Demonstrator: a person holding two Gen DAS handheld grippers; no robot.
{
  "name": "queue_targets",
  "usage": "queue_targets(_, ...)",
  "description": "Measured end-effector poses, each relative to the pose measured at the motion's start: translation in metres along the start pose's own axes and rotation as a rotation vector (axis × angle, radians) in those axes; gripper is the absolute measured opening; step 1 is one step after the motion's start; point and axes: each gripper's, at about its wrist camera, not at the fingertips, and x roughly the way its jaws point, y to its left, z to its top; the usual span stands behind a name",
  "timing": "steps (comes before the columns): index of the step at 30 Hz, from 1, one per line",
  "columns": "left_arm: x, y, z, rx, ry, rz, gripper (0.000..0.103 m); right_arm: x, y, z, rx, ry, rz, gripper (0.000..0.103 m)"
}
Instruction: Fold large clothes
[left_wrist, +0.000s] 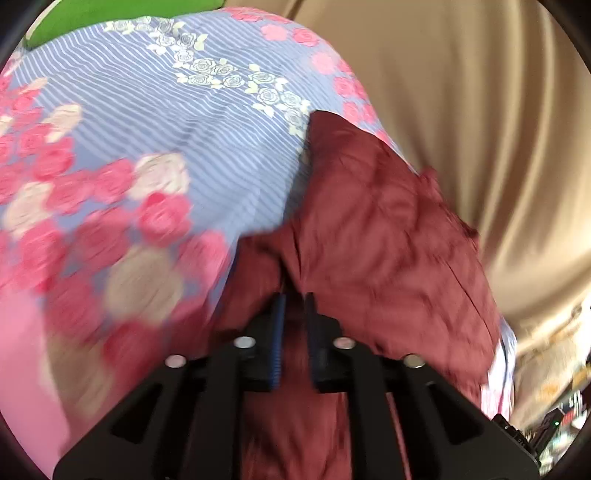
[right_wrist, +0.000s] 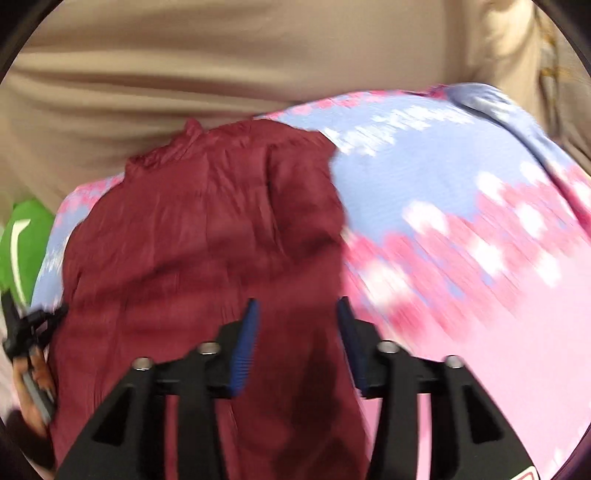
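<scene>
Both claws stand apart over a maroon garment (right_wrist: 207, 236) lying folded on a floral bedsheet (left_wrist: 147, 129): left claw (left_wrist: 294, 306) narrowly at its 6 o'clock edge, right claw (right_wrist: 295, 310) wider, apparently releasing the cloth so it rests flat.

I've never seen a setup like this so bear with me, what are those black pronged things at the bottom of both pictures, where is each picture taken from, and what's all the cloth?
The black prongs are two-finger grippers, and a person holds one in each hand. Each has a wide-angle camera that looks forward along its fingers, so one picture comes from the left gripper and the other from the right gripper.

Both look down at a dark red garment, crumpled, lying on a bed cover with blue stripes and pink roses. A beige curtain hangs behind, and something green sits at the bed's far edge.

The right gripper's jaws stand apart over the red cloth, gripping nothing. The left's are narrowly apart with red fabric behind the gap; the blur hides whether they pinch it.
</scene>
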Motion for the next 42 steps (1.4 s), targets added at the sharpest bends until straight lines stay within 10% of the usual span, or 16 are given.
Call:
queue_targets(3,-0.047,0.000,-0.021,0.073,0.047,-0.023,0.066,-0.045,-0.032,-0.052,0.005,0.053,0.010,0.060)
queue_targets(6,-0.089,0.010,-0.051,0.128,0.108,0.048,0.082,-0.077,-0.053,-0.105,0.040,0.126,0.041,0.061)
queue_targets(12,-0.135,0.019,-0.109,0.222,0.204,0.090,0.076,-0.102,-0.054,-0.157,0.062,0.141,0.060,0.063)
queue_targets(15,-0.135,0.010,-0.132,0.323,0.246,0.120,0.025,-0.105,-0.044,-0.163,0.061,0.136,0.096,0.015)
queue_targets(18,-0.143,0.003,-0.150,0.375,0.256,0.133,0.008,-0.120,-0.039,-0.166,0.060,0.107,0.112,0.005)
queue_targets(24,-0.195,-0.015,-0.181,0.488,0.278,0.135,0.006,-0.184,-0.036,-0.185,-0.018,0.057,0.103,0.004)
queue_targets(34,-0.254,0.033,-0.240,0.437,0.476,0.144,0.009,-0.220,-0.047,-0.284,-0.261,0.341,0.023,0.014)
queue_targets(42,-0.280,-0.032,-0.130,0.488,0.093,0.094,0.029,-0.253,-0.041,-0.171,-0.215,-0.018,-0.059,0.029)
